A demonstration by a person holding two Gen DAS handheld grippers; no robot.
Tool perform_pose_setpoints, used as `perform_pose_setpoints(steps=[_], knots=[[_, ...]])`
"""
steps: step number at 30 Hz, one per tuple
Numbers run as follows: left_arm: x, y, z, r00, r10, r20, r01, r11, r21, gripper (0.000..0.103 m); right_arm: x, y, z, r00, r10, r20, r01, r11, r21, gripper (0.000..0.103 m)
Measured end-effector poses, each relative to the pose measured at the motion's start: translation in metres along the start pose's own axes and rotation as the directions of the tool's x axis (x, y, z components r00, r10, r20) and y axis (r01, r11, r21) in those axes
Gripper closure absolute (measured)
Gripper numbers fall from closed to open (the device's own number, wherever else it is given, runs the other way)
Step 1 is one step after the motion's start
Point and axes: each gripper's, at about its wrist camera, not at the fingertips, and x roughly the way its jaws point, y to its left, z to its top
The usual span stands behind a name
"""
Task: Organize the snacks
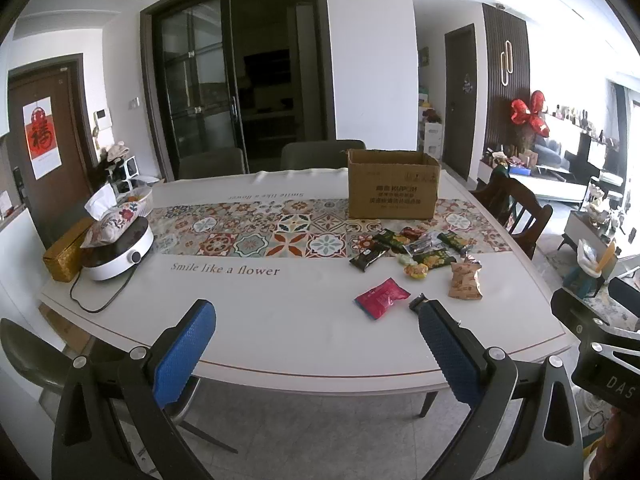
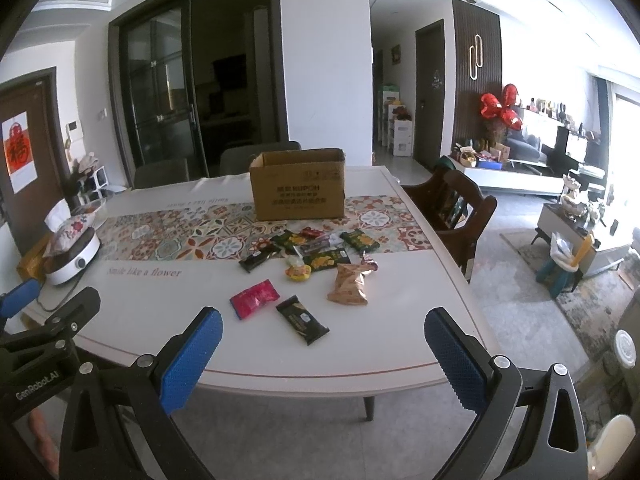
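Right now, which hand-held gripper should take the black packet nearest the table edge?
Right. The black packet lies just ahead of the open right hand-held gripper; in the left view the left hand-held gripper is aimed at bare tabletop, packet off to its right.

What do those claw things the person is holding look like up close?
Both look alike. The left claw and right claw each have two black angular arms with silver rivets, tipped with blue, bumpy-textured pads. White lettering reading "GenRobot.AI" marks the left one's black body.

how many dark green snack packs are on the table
3 dark green snack packs: one left in the pile, one at its right, one nearer, in front of both. More may be hidden.
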Motion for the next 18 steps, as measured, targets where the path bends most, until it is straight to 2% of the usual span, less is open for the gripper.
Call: perform_pose_setpoints(steps=[6,12,15,18], knots=[[0.009,0.005,-0.003,1.000,0.008,-0.020,-0.008,1.000,0.007,0.000,0.004,0.002,-0.005,1.000,0.000,-0.005,0.000,1.000,-0.008,0.001],[0.025,-0.013,-0.001,0.998,0.022,-0.067,-0.016,0.996,0.084,0.000,0.020,0.003,-0.014,0.999,-0.021,-0.048,0.018,0.998,-0.065,0.001],[0.036,-0.025,0.000,0.995,0.008,-0.095,0.003,0.993,0.118,0.000,0.034,0.001,-0.020,0.996,-0.011,-0.088,0.001,0.994,-0.110,0.001],[0.049,-0.038,-0.001,0.992,-0.005,-0.126,0.025,0.988,0.155,0.006,0.048,-0.005,-0.018,0.992,0.025,-0.125,-0.044,0.988,-0.145,0.001]])
